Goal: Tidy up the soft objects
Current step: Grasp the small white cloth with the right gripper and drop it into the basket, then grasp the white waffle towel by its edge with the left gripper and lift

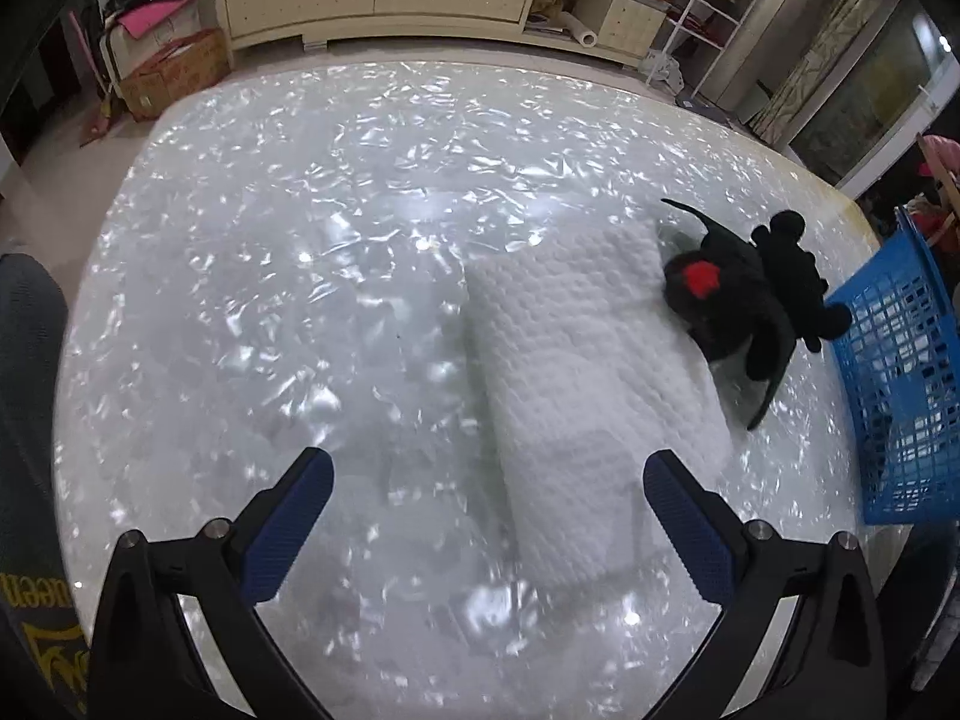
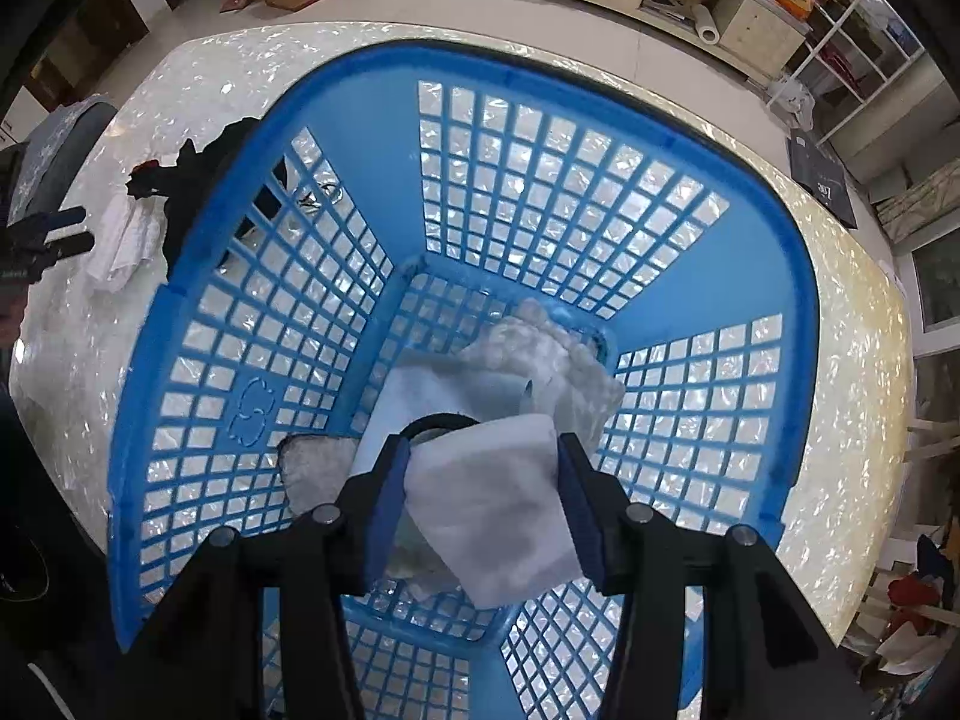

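Left gripper (image 1: 487, 501) is hovering over the table (image 1: 240, 300), jaws spread wide, nothing between them. A folded white waffle-weave towel (image 1: 576, 372) is lying just ahead, right of centre, its near end reaching between the fingertips' line. A black plush toy (image 1: 750, 294) with a red patch is resting against the towel's far right edge, touching it. The blue plastic laundry basket (image 1: 900, 396) is sitting at the right edge of the table, just beside the plush.

Right gripper (image 2: 483, 468) is hanging over the basket (image 2: 180, 360), looking down into it. Both pads are pressing on a folded white cloth (image 2: 486, 510), so it is clamping that cloth above the basket floor. More pale fabric (image 2: 552, 360) is lying on the bottom, beyond and under the held cloth. Outside the basket, far left, the towel (image 2: 123, 240) and the plush (image 2: 198, 186) are showing through and past the mesh wall, with the left gripper (image 2: 66, 231) near them at the frame edge.
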The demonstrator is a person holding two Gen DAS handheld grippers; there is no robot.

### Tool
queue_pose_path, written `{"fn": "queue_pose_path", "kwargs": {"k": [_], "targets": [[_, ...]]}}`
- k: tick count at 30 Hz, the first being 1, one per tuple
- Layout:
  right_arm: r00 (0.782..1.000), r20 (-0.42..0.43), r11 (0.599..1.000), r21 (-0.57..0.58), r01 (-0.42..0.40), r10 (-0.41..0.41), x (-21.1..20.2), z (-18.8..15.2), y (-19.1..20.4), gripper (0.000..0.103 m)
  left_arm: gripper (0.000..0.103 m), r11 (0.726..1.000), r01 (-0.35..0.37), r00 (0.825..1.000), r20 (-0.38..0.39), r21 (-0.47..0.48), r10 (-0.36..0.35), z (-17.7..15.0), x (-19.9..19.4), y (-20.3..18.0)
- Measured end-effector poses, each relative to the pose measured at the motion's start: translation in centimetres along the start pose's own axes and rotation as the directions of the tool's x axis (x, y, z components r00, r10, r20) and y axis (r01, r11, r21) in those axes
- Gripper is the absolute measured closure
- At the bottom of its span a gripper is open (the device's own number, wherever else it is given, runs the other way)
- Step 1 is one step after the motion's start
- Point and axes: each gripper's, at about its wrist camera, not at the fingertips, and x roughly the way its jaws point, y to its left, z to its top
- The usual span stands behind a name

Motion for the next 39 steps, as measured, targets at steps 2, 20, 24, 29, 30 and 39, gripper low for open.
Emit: {"fn": "queue_pose_path", "kwargs": {"k": [2, 20, 24, 29, 30, 39], "targets": [[1.000, 0.005, 1.000, 0.003, 0.002, -0.002, 0.0, -0.3, 0.1, 0.055, 0.000, 1.000, 0.011, 1.000, -0.013, 0.008, -0.010, 0.5, 0.8, 0.0], [0.984, 0.166, 0.998, 0.042, 0.051, -0.057, -4.2, -2.1, 1.7, 0.011, 0.054, 0.996, 0.027, 0.998, -0.060, 0.086, -0.022, 3.1, 3.1, -4.4], [0.980, 0.197, 0.996, 0.084, 0.019, -0.035, -4.8, -3.1, 1.6, 0.006, 0.062, 0.997, 0.014, 0.998, -0.056, 0.078, -0.010, 3.2, 3.3, -4.8], [0.977, 0.211, 0.996, 0.092, -0.004, -0.016, -5.2, -5.0, 3.0, 0.002, 0.082, 0.999, 0.013, 0.999, -0.035, 0.052, -0.011, 2.3, 2.4, -4.7], [0.977, 0.214, 0.996, 0.093, 0.002, -0.022, -5.4, -5.5, 3.2, 0.001, 0.082, 0.998, 0.010, 0.999, -0.031, 0.056, -0.008, 2.0, 2.1, -5.0], [0.972, 0.230, 0.988, 0.151, 0.019, -0.053, -5.7, -7.7, 3.2, 0.000, 0.084, 0.999, 0.000, 1.000, 0.015, 0.054, -0.001, -1.8, -2.4, -7.0]]}}
